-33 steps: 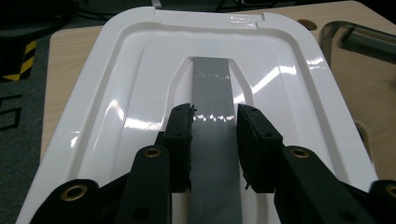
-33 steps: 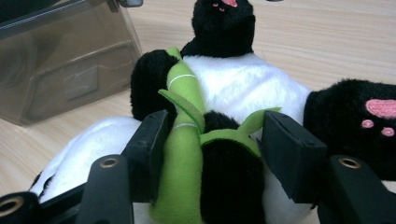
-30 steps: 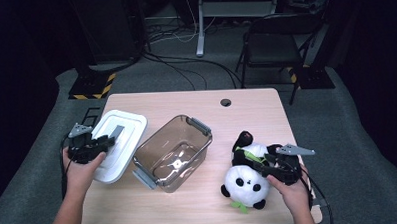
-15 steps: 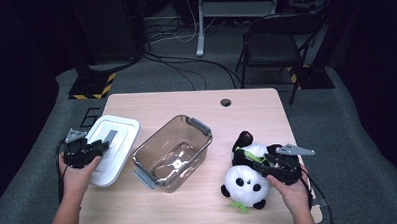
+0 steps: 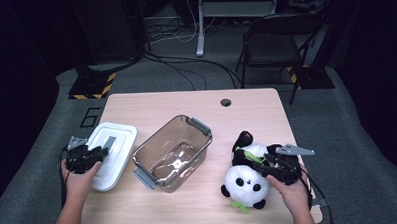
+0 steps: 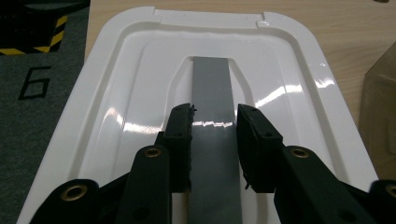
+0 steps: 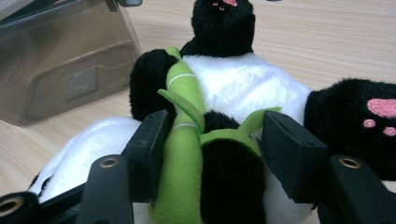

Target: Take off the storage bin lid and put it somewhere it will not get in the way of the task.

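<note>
High view shows the left gripper [image 5: 102,151] has sunk with the white plastic lid [image 5: 114,155] to the table's left, jaws clamped on its grey handle strip [image 6: 212,140], while the right gripper [image 5: 262,166] grips the panda plush toy [image 5: 246,180] near right, probably bound for the clear container [image 5: 175,150].

- The place looks like a lab or test studio set up for recording, not a home.
- A lone light-wood table [image 5: 151,106] with a round cable hole [image 5: 225,102] stands on grey carpet [image 5: 347,117].
- Loose black cables [image 5: 185,67] run across the floor behind it.
- Yellow-and-black hazard tape marks a stand base [image 5: 90,86].
- A number 6 [image 5: 90,117] is marked on the carpet.
- A black folding chair [image 5: 279,39] stands against the dark background.
</note>
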The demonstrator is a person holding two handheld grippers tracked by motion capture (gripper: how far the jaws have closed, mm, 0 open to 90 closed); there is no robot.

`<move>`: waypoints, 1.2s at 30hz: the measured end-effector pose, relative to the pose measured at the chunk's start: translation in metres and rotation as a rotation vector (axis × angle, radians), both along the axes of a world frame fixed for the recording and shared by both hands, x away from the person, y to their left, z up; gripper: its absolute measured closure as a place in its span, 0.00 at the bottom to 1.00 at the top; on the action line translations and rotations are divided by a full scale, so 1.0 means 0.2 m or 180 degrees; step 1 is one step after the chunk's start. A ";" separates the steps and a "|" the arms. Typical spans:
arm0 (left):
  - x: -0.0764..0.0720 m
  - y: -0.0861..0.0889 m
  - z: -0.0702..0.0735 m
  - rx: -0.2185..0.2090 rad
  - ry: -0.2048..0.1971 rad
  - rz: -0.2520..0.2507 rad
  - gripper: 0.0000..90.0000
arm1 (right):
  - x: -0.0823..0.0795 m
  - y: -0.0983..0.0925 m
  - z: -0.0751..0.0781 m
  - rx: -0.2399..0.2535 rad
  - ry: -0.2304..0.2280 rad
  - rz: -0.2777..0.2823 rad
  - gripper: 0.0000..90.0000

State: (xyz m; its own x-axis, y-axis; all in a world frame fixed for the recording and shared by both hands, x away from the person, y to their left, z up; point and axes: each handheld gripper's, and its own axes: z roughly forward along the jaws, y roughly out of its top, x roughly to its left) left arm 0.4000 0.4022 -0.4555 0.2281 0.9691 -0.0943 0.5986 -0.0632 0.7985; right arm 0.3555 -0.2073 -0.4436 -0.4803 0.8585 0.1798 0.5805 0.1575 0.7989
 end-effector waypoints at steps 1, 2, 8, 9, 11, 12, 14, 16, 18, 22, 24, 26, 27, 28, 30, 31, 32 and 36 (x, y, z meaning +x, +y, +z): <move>0.00 0.00 -0.01 0.0007 -0.0006 0.0017 0.74 | 0.00 0.00 0.00 0.0000 -0.0002 0.0000 0.46; 0.00 0.00 -0.02 0.0024 0.0014 0.0013 0.74 | 0.00 0.00 0.00 -0.0002 -0.0004 0.0001 0.46; 0.01 0.01 -0.08 0.0049 0.0066 0.0065 0.74 | 0.00 0.00 0.00 -0.0007 -0.0005 0.0001 0.46; 0.01 0.02 -0.10 0.0036 0.0050 0.0099 0.74 | 0.00 0.00 0.00 -0.0012 -0.0008 -0.0001 0.46; 0.02 0.02 -0.12 0.0071 0.0080 0.0118 0.74 | 0.00 0.00 0.00 -0.0016 -0.0011 -0.0003 0.46; 0.02 0.02 -0.13 0.0064 0.0056 0.0111 0.74 | 0.00 0.00 0.00 -0.0017 -0.0011 -0.0001 0.46; 0.02 0.02 -0.15 0.0020 0.0106 0.0133 0.74 | 0.00 0.01 0.00 -0.0021 -0.0010 0.0002 0.46; 0.03 0.03 -0.17 0.0027 0.0108 0.0137 0.74 | 0.00 0.01 0.00 -0.0021 -0.0009 -0.0004 0.46; 0.03 0.02 -0.19 0.0072 0.0109 0.0150 0.74 | 0.00 0.01 0.00 -0.0033 -0.0012 -0.0004 0.46; 0.05 -0.01 -0.21 0.0207 0.0111 0.0147 0.74 | 0.00 0.01 0.00 -0.0044 -0.0016 0.0003 0.46; 0.05 -0.03 -0.22 0.0248 0.0148 0.0118 0.74 | 0.00 0.01 0.00 -0.0054 -0.0019 -0.0004 0.46; 0.06 -0.05 -0.24 0.0281 0.0186 0.0090 0.74 | 0.00 0.01 0.00 -0.0055 -0.0017 -0.0002 0.46; 0.07 -0.05 -0.24 0.0300 0.0179 0.0081 0.74 | 0.00 0.01 0.00 -0.0048 -0.0019 0.0001 0.46; 0.07 -0.06 -0.25 0.0294 0.0200 0.0083 0.74 | 0.00 0.01 0.00 -0.0047 -0.0022 0.0002 0.46; 0.07 -0.06 -0.25 0.0340 0.0219 0.0043 0.74 | 0.00 0.01 0.00 -0.0046 -0.0022 0.0004 0.46; 0.07 -0.06 -0.26 0.0310 0.0217 0.0076 0.74 | 0.00 0.01 0.00 -0.0047 -0.0024 0.0005 0.46; 0.07 -0.06 -0.26 0.0292 0.0248 0.0068 0.74 | 0.00 0.01 0.00 -0.0045 -0.0026 0.0002 0.46; 0.08 -0.04 -0.27 0.0275 0.0288 0.0058 0.74 | 0.00 0.01 0.00 -0.0048 -0.0018 -0.0002 0.46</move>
